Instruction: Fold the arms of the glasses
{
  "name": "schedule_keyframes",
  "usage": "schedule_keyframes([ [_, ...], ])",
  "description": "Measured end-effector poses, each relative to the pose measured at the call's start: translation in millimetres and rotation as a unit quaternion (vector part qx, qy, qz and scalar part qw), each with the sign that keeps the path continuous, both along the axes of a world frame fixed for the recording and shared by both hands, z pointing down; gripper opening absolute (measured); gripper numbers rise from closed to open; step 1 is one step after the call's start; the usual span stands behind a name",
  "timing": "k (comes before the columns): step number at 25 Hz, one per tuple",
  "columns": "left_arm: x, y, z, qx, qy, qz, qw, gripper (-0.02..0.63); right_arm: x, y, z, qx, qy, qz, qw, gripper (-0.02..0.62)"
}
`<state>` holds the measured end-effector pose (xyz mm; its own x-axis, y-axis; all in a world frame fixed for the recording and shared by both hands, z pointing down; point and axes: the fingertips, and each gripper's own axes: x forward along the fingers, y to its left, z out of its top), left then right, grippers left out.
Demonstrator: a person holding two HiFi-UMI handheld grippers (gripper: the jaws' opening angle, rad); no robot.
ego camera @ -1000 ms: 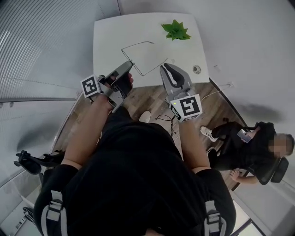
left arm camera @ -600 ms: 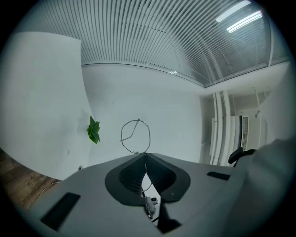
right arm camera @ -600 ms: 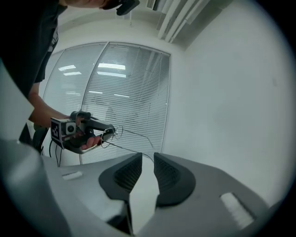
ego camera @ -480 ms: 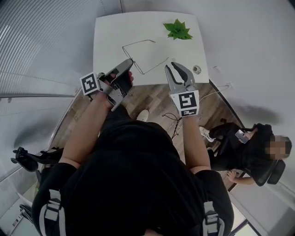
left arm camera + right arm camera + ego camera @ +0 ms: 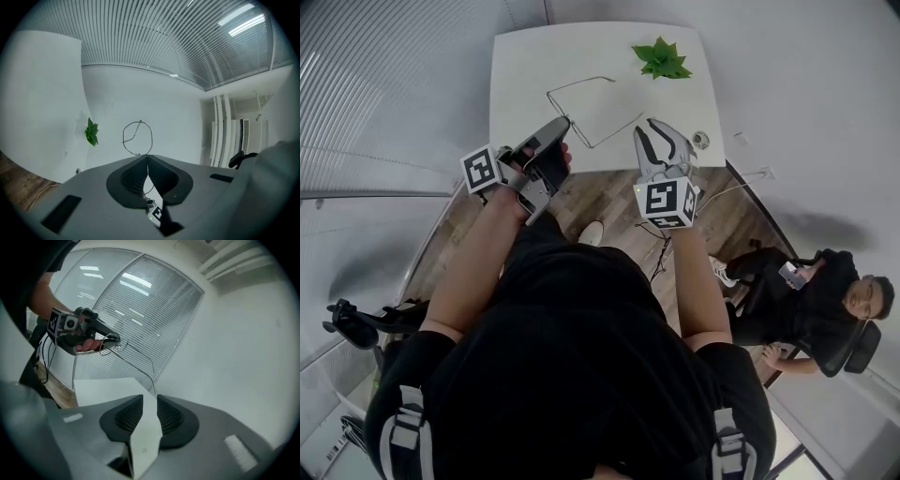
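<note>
Thin wire glasses (image 5: 589, 147) hang over the near part of the white table (image 5: 525, 66). My left gripper (image 5: 563, 124) is shut on them at one corner of the frame. In the left gripper view its jaws (image 5: 146, 157) are together on the wire, with a lens loop (image 5: 152, 137) just beyond them. My right gripper (image 5: 654, 129) is at the table's near right edge, and its jaws have just been opening. In the right gripper view, one arm of the glasses (image 5: 153, 370) runs from the left gripper (image 5: 110, 339) to the mouth of the open right jaws (image 5: 150, 401). The pads do not press on it.
A green plant (image 5: 661, 61) sits at the table's far right, and a small round fitting (image 5: 700, 141) near its right corner. A person sits on a chair (image 5: 806, 300) on the floor to the right. Cables lie on the wood floor below the table edge.
My right gripper has rolled so its marker cube faces up, its jaws have spread wider, and it has shifted slightly right. The left gripper and the glasses have stayed put.
</note>
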<state>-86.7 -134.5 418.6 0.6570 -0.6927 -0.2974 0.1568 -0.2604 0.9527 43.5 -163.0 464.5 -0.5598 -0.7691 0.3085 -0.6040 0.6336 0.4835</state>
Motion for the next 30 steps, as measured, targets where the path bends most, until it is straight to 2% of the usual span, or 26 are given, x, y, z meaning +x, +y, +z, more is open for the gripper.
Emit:
schedule_keyframes([
  [6,6.8,2.7,-3.8,0.001,0.0,0.001,1.0,0.012,7.4,-6.3,0.3,0.031,0.056,0.009,0.998,0.101],
  [11,6.0,2.9,-3.1,0.0,0.0,0.002,1.0,0.012,2.3,-9.1,-0.6,0.045,0.081,0.003,0.996,0.087],
  [15,2.9,1.1,-0.8,-0.001,0.002,0.004,1.0,0.012,-4.1,-12.5,2.6,0.05,0.091,0.003,0.995,0.086],
  [19,5.1,2.2,-0.4,-0.003,0.003,0.009,1.0,0.012,-2.7,-13.3,1.6,0.056,0.093,0.006,0.994,0.044],
  [30,8.0,1.9,-2.7,-0.008,0.004,0.021,0.9997,0.012,-7.4,-16.8,-2.1,0.059,0.105,0.004,0.993,0.041],
])
